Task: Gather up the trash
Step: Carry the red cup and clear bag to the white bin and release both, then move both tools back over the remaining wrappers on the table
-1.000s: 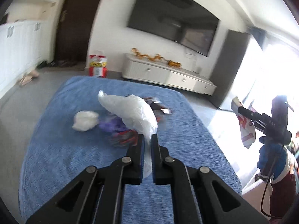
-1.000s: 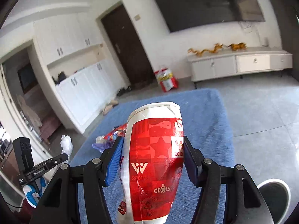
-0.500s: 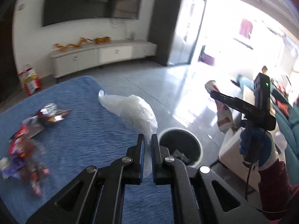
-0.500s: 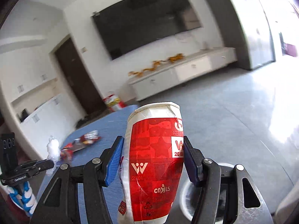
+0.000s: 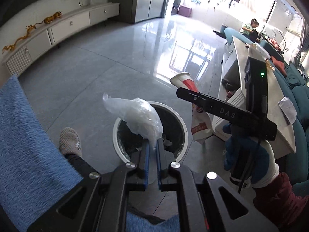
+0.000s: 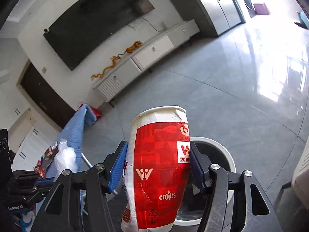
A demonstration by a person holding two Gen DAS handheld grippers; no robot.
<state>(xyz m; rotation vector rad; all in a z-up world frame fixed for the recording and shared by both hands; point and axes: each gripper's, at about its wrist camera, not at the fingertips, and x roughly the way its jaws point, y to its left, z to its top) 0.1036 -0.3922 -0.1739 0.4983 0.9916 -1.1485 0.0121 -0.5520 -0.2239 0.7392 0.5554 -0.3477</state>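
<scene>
My left gripper (image 5: 152,145) is shut on a crumpled clear plastic bag (image 5: 138,116) and holds it over a round white-rimmed trash bin (image 5: 115,135) on the floor. My right gripper (image 6: 158,154) is shut on a squashed red and white paper cup (image 6: 160,170), just above and left of the same bin (image 6: 226,150). In the left wrist view the right gripper's cup (image 5: 185,81) hangs to the right of the bin. The plastic bag also shows in the right wrist view (image 6: 65,158). Some trash lies inside the bin.
A blue-covered table (image 5: 23,145) is on the left, with snack wrappers (image 6: 46,160) on it. My slippered foot (image 5: 68,141) stands beside the bin. A grey low table (image 5: 260,106) and teal sofa (image 5: 297,96) are on the right. A white TV cabinet (image 6: 144,58) lines the far wall.
Both grippers swung away from the table to the right and down. The bin has come close under them. Both still hold their items.
</scene>
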